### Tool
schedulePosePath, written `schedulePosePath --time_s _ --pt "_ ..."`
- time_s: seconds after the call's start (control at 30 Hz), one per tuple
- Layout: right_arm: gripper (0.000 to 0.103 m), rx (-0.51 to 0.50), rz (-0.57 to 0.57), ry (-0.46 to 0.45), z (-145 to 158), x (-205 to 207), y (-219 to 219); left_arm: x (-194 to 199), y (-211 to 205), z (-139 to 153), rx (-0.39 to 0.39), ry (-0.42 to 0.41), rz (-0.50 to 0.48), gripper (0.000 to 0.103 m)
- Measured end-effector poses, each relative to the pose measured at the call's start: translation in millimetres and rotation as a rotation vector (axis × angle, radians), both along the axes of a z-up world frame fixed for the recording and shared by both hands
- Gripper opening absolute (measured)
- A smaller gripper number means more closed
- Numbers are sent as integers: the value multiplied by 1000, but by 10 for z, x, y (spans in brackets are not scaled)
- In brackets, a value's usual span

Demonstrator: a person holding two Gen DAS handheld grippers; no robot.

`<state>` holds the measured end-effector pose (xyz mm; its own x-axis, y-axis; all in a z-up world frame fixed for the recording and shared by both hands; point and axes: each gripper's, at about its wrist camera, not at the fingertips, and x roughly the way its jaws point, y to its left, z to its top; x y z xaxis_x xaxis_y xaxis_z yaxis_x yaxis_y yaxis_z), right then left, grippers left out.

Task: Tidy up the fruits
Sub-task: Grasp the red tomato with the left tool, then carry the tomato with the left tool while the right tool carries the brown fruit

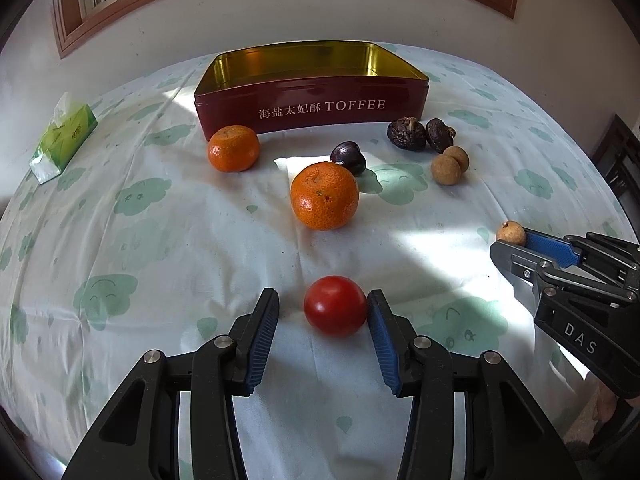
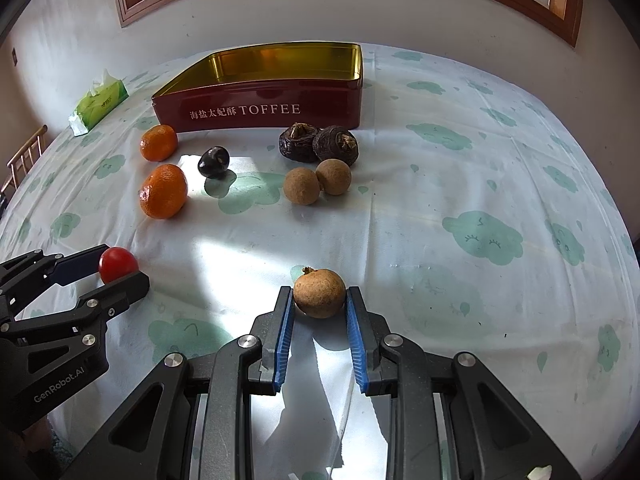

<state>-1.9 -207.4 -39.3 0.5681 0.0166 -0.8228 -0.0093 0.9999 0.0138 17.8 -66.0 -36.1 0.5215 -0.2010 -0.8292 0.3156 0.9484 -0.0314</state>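
Left gripper [image 1: 322,312]: your black jaws with blue ribbed pads stand apart around the small round red tomato [image 1: 335,306]; the right pad touches it, the left pad shows a gap, so it is not clamped.
Right gripper [image 2: 319,300]: your jaws are clenched on a tan, rough-skinned round longan [image 2: 319,293], low over the cloth.
Surface: white tablecloth printed with green clouds [image 2: 460,184], sun patches across it.
Middle ground, left: your large orange mandarin [image 1: 324,196], a smaller orange mandarin [image 1: 233,148] beyond it, a dark purple glossy fruit [image 1: 348,157] just beside the large one.
Middle ground, right: two tan longans [image 2: 317,182] touching; behind them two dark brown wrinkled round fruits [image 2: 318,144] touching.
Far: open dark red TOFFEE tin with gold interior [image 1: 312,108], nothing visible inside it.
Far left: green tissue pack [image 1: 64,138].
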Motion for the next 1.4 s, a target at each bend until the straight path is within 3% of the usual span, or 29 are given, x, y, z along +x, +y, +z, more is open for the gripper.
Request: schedulePosePath --time_s 0.23,1.4 --pt "24 4 0 -1 6 -5 -6 -1 -5 7 -19 -5 -11 31" --pt "24 16 41 -28 104 14 125 55 227 98 -40 -52 46 30"
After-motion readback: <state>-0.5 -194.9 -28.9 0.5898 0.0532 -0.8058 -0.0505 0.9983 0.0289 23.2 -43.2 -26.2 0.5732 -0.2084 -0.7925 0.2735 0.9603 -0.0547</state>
